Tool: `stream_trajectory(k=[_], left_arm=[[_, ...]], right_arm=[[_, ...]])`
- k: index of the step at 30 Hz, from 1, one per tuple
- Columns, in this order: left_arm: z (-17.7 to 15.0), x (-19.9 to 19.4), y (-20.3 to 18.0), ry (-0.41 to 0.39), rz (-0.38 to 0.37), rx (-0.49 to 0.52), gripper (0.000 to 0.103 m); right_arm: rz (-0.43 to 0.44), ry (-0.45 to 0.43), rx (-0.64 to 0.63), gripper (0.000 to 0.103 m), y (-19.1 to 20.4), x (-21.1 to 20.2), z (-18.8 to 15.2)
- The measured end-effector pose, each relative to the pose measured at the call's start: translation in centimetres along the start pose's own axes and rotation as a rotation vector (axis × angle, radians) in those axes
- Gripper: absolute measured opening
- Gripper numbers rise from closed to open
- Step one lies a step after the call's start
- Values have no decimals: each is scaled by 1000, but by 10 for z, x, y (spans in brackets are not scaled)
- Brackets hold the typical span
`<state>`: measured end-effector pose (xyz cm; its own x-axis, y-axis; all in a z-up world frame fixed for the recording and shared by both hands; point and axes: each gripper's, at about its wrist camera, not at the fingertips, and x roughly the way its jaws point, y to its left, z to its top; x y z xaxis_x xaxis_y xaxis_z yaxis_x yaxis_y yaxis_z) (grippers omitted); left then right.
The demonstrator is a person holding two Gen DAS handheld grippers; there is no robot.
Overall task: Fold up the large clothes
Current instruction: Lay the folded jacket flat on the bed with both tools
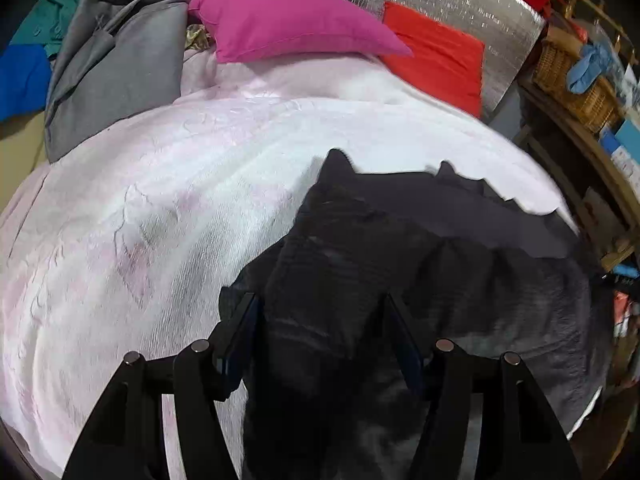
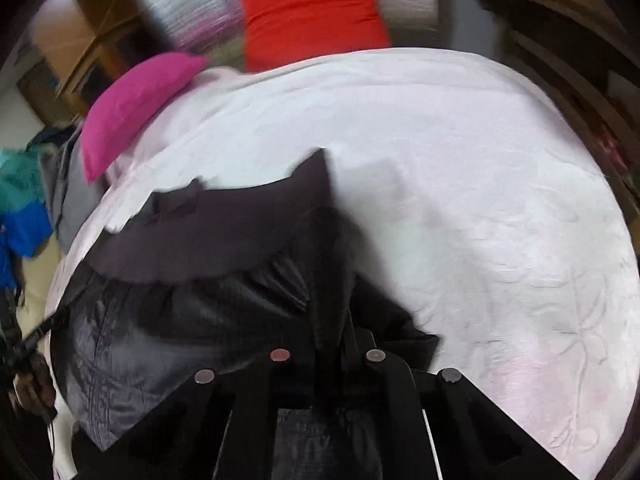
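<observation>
Both tools hold the dark garment on the bed, right tool closed on a fold, left tool wide around cloth, so I would lift evenly, keeping edges aligned.

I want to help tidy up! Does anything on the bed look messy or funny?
Yes. The dark garment lies bunched and wrinkled on the white bedspread, with a corner poking up. The pink pillow sits crooked, overlapping the red pillow. A grey garment is slumped at the bed's far left edge.
</observation>
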<state>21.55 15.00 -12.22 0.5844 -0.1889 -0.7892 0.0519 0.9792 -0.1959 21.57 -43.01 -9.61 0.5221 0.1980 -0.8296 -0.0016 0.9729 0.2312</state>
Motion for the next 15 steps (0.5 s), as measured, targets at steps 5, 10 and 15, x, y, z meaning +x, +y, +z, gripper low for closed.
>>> stream_trajectory(k=[5, 10, 15], left_arm=[[-2, 12, -6, 26, 49, 21, 65], [-7, -31, -15, -60, 99, 36, 65], [-23, -74, -48, -161, 42, 65, 65]], right_arm=[[-32, 2, 18, 17, 1, 24, -12], [-73, -91, 63, 59, 2, -13, -24], [-10, -237, 24, 70, 30, -70, -51]])
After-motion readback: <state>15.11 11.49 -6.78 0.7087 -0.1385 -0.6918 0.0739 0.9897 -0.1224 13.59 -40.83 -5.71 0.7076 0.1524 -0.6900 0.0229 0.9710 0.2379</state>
